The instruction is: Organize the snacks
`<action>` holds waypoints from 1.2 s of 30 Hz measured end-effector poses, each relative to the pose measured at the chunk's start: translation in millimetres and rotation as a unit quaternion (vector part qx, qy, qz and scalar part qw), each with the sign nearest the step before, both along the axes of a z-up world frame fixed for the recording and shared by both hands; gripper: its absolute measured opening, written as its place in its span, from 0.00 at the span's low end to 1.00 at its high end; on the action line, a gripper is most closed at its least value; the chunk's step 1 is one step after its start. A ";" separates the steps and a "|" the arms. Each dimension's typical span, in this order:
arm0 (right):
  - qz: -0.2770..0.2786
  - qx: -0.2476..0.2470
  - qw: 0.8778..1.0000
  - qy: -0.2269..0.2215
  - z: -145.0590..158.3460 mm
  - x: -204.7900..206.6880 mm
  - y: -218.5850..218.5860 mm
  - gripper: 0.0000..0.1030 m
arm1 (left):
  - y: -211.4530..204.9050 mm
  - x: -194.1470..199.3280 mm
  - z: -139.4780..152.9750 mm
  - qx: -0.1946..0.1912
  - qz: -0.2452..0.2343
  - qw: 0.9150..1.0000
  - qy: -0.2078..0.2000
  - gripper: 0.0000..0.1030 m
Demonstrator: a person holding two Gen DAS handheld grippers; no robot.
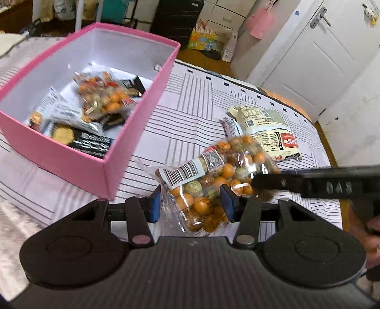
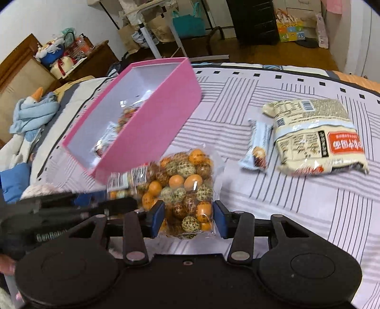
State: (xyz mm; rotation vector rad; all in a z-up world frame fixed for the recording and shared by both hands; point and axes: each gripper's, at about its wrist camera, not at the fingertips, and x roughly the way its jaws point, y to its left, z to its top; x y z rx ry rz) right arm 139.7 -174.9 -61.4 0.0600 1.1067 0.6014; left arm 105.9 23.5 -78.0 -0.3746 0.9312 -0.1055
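A striped bedspread (image 2: pixel 296 214) with grey lines and small black squares is spread over the bed. At its left edge a plush goose (image 2: pixel 35 107) wrapped in a light blue scarf is laid. Beyond the far edge, a white door (image 1: pixel 306 61) with a metal handle (image 1: pixel 320 17) is seen, with a pink item (image 1: pixel 260 22) hung beside it. A black suitcase (image 2: pixel 253 21) and a colourful carton (image 2: pixel 291 31) are set on the wooden floor (image 2: pixel 273 53). A teal bag (image 2: pixel 187 23) is placed under a white rack.

Soft indoor light, fisheye-warped edges, seemingly motion-blurred.
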 end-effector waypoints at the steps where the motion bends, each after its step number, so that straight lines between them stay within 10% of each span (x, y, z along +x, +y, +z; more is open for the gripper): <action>1: -0.004 0.003 1.000 0.007 1.1 -2.9 0.3 0.49 | 0.7 -2.7 5.6 0.007 -0.005 1.000 -0.004 0.46; 21: 0.001 0.031 0.997 -0.075 84.2 -29.4 66.6 0.49 | 63.8 -29.2 103.3 0.044 -0.029 0.995 -0.087 0.46; 36: -0.006 0.047 0.999 0.015 17.0 32.8 165.8 0.49 | 160.4 32.7 70.9 0.087 0.039 0.994 -0.051 0.46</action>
